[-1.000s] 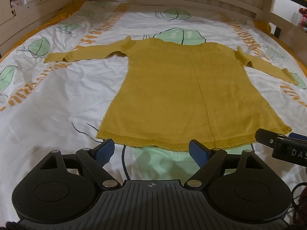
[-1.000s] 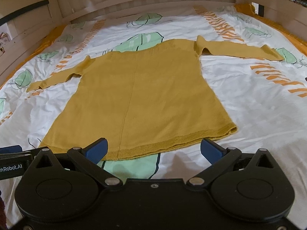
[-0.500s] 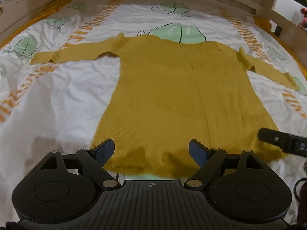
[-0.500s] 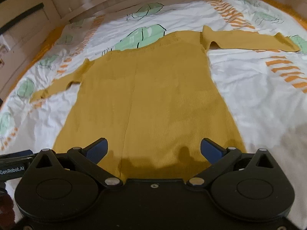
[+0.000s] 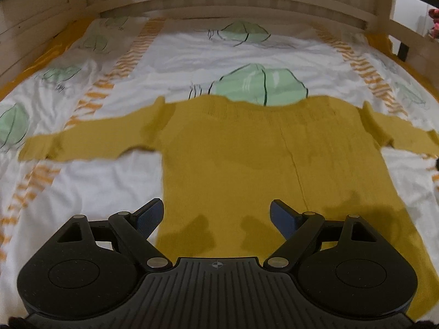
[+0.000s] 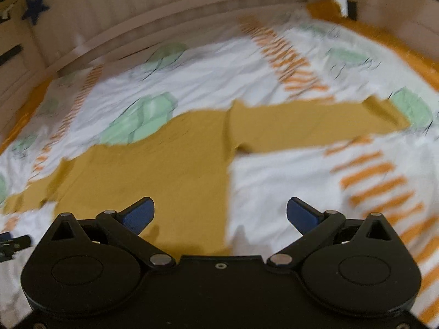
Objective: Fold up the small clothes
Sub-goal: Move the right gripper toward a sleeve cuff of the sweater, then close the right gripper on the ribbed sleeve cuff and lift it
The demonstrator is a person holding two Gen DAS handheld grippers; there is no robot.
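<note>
A mustard-yellow knit sweater point(image 5: 260, 159) lies flat on the bed with both sleeves spread out; it also shows in the right wrist view point(image 6: 153, 170). My left gripper point(image 5: 216, 216) is open and empty, low over the sweater's left side, its left fingertip at the body's left edge. My right gripper point(image 6: 221, 215) is open and empty, straddling the sweater's right side edge below the right sleeve point(image 6: 315, 126). The sweater's hem is hidden under the grippers. The right wrist view is blurred.
The bed has a white sheet point(image 5: 90, 181) printed with green leaves and orange stripes. A wooden slatted headboard point(image 5: 233, 0) and side rails point(image 6: 384, 8) enclose it. The tip of the other gripper shows at the left edge of the right wrist view point(image 6: 11, 244).
Both grippers have moved forward from the hem over the sweater's body toward the sleeves. The right one also swung right, to the sweater's side edge. Both stay open.
</note>
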